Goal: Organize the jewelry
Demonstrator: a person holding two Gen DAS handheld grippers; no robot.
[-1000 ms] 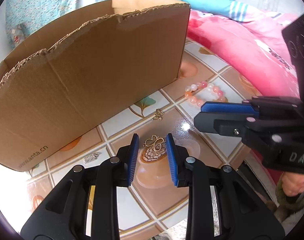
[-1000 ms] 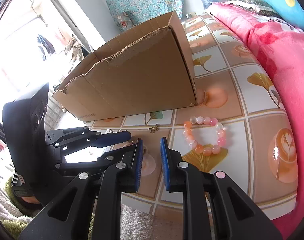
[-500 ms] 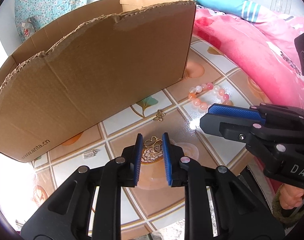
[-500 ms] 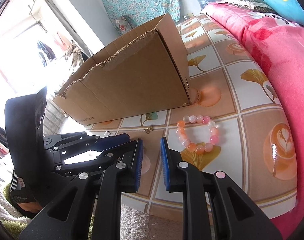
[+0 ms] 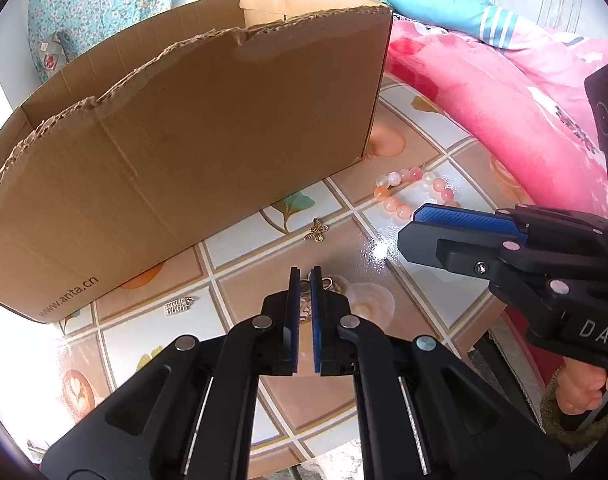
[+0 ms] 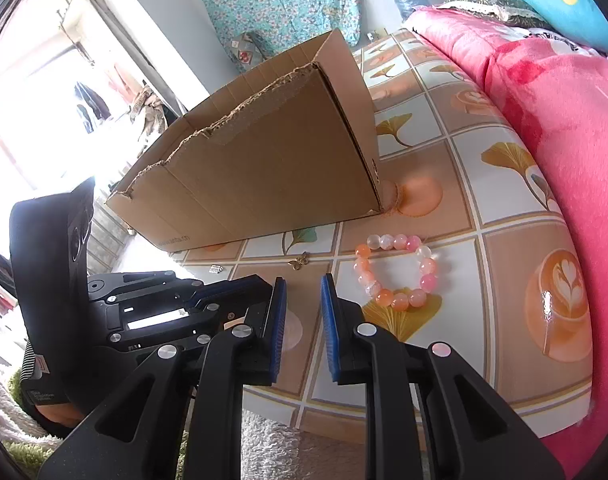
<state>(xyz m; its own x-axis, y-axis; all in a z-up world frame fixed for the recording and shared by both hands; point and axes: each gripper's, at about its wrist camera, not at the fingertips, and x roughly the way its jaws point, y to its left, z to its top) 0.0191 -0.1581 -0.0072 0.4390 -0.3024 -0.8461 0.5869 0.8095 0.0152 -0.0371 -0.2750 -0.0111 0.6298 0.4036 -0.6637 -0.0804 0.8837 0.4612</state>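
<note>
The gold pendant [image 5: 327, 282] is pinched low on the tiled worktop [image 5: 388, 280] by the left hand-held gripper [image 5: 305, 277], its jaws just closed, presumably for lifting toward the cardboard box [image 5: 191, 140], while the right hand-held gripper [image 6: 303, 285], slightly spread and empty, is kept near the bead bracelet [image 6: 396, 272].

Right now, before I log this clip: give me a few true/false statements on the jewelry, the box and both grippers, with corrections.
1. The left gripper has just closed on the gold pendant. True.
2. The bead bracelet lies inside the cardboard box. False: it lies on the table beside the box.
3. The right gripper holds nothing. True.
4. The small butterfly charm is in the right gripper. False: it lies loose on the table.
</note>
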